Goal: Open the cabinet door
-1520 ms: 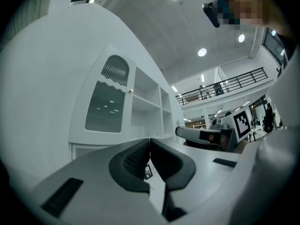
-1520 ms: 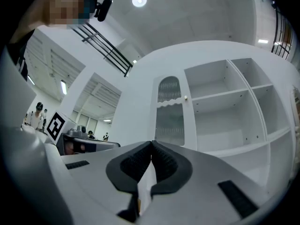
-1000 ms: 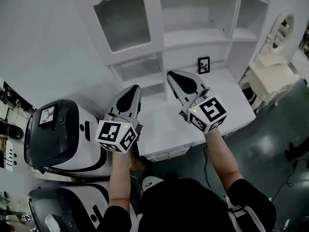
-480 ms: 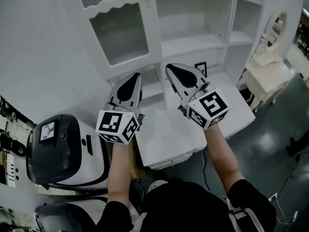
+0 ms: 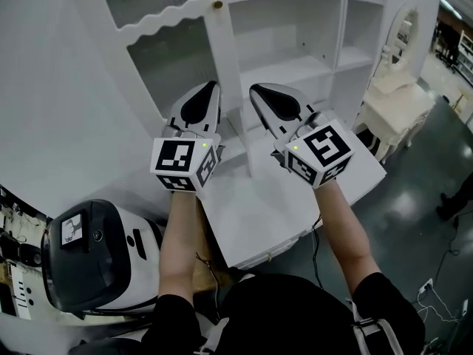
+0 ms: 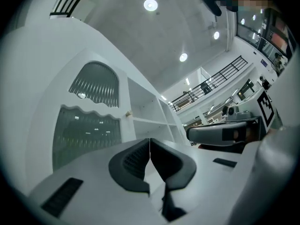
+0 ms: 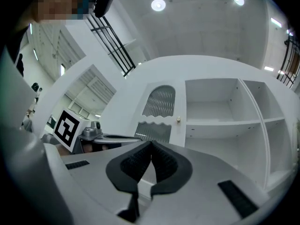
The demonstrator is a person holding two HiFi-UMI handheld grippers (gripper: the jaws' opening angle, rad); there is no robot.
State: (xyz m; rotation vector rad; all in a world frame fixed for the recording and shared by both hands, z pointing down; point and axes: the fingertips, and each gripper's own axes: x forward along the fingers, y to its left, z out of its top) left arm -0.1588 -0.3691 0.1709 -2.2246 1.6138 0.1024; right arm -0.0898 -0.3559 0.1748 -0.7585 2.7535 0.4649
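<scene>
The white cabinet door (image 5: 166,46) has ribbed glass panes under a wavy frame and a small round knob (image 5: 217,4) on its right edge. It stands closed beside the open shelves (image 5: 295,69). My left gripper (image 5: 212,86) is shut with nothing in it and hangs in front of the door's lower pane, below the knob. My right gripper (image 5: 255,89) is also shut and empty, just right of the door's edge. The left gripper view shows the knob (image 6: 127,114) above and left of the shut jaws (image 6: 149,140). In the right gripper view the knob (image 7: 178,120) lies above and right of the jaws (image 7: 151,143).
A white desk top (image 5: 273,198) runs below the cabinet under both arms. A white dressing table with an oval mirror (image 5: 403,65) stands at the right. A white and black machine (image 5: 96,250) sits at the lower left.
Both grippers have risen and moved toward the cabinet door, the left one further. The knob now sits lower in the head view and nearer the gripper tips. Both jaws stay shut.
</scene>
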